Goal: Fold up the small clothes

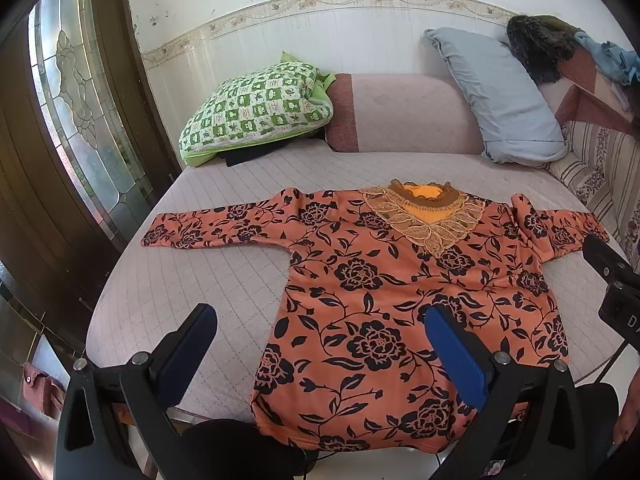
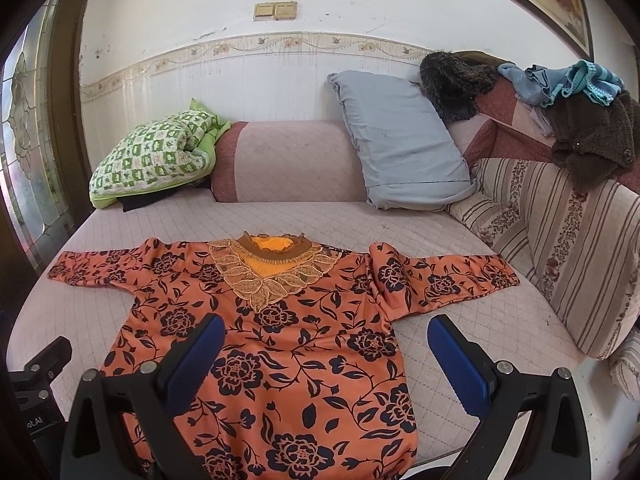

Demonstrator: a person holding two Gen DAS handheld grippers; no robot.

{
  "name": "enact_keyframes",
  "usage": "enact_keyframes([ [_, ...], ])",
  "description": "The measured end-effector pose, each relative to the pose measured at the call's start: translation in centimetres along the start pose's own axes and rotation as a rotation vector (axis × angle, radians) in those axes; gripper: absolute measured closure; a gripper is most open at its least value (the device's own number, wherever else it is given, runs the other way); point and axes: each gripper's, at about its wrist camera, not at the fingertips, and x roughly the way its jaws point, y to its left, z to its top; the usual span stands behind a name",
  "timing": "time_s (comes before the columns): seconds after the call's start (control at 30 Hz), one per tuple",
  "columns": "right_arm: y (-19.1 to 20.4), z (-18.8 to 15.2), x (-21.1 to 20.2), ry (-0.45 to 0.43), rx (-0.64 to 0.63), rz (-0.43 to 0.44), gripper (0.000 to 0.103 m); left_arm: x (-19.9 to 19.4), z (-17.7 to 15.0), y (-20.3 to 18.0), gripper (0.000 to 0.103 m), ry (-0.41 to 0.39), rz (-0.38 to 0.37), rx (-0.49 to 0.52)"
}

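— Orange cloth with black flowers was what we had in front of us: a small long-sleeved top [image 1: 384, 292] lay flat, front up, on the quilted pink bed cover [image 1: 192, 276], its lace collar [image 1: 428, 216] pointing toward the wall.

— Did we have hold of it?

— No. Our left gripper [image 1: 318, 344] hung over the hem with its blue pads [image 1: 452, 352] spread wide and nothing between them. Our right gripper [image 2: 322, 350] was spread just as wide above the lower right side of the top, also empty.

— And the sleeves?

— We saw both stretched out sideways; the one on the right looked bunched near the shoulder.

— What else was on the bed?

— We noted a green checked quilt [image 2: 156, 156] folded at the far left, a grey pillow [image 2: 400, 144] leaning on the backrest, and a heap of clothes [image 2: 568, 112] on the striped cushion [image 2: 560, 248] to the right.
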Motion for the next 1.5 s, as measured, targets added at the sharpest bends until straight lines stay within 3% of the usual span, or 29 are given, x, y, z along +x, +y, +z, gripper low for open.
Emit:
enact_keyframes([
  [0.2, 0.0, -0.2, 0.8, 0.016, -0.007, 0.004, 0.001, 1.1, 0.1, 0.2, 0.0, 0.022, -0.014, -0.01],
  [0.37, -0.8, -3.4, 5.8, 0.133, 0.002, 0.052, 0.001, 5.4, -1.9, -0.3, 0.0, 0.107, -0.001, -0.002],
  [0.43, -1.4, -5.7, 8.4, 0.221, 0.011, 0.058, 0.009, 7.7, -3.6, -0.6, 0.0, 0.167, 0.021, 0.026],
  [0.5, -2.4, -7.9, 10.4, 0.291, 0.029, 0.076, 0.026, 9.8, -5.3, -0.3, 0.0, 0.213, 0.049, 0.021],
  [0.57, -4.0, -9.7, 11.6, 0.331, 0.043, 0.08, 0.033, 11.0, -6.4, 0.7, 0.0, 0.233, 0.063, -0.014],
  [0.8, -13.0, -12.0, 12.9, 0.386, 0.272, 0.035, 0.034, 12.6, -7.3, 3.1, 0.0, 0.22, 0.144, -0.046],
  [0.9, -13.9, -12.2, 13.5, 0.432, 0.277, 0.023, 0.036, 14.5, -8.4, 3.9, 0.0, 0.306, 0.17, -0.059],
  [0.97, -13.4, -12.4, 14.2, 0.467, 0.248, 0.02, 0.044, 15.6, -9.5, 4.0, 0.0, 0.362, 0.17, -0.054],
  [1.07, -12.5, -13.7, 15.9, 0.57, 0.221, 0.004, 0.053, 17.4, -11.4, 3.3, 0.0, 0.455, 0.206, 0.021],
  [1.1, -12.3, -14.3, 16.7, 0.629, 0.203, -0.018, 0.054, 17.2, -11.6, 3.4, 0.0, 0.445, 0.2, 0.024],
  [1.3, -13.7, -13.3, 16.0, 0.657, 0.194, -0.05, 0.054, 16.0, -10.8, 3.1, 0.0, 0.461, 0.166, 0.086],
  [1.43, -19.1, -10.6, 15.3, 0.57, 0.449, 0.078, 0.052, 13.6, -6.9, 1.1, 0.0, 0.311, 0.077, 0.116],
  [1.5, -22.3, -9.1, 15.5, 0.495, 0.586, 0.112, 0.04, 13.4, -4.6, 0.3, 0.0, 0.261, 0.002, 0.074],
])
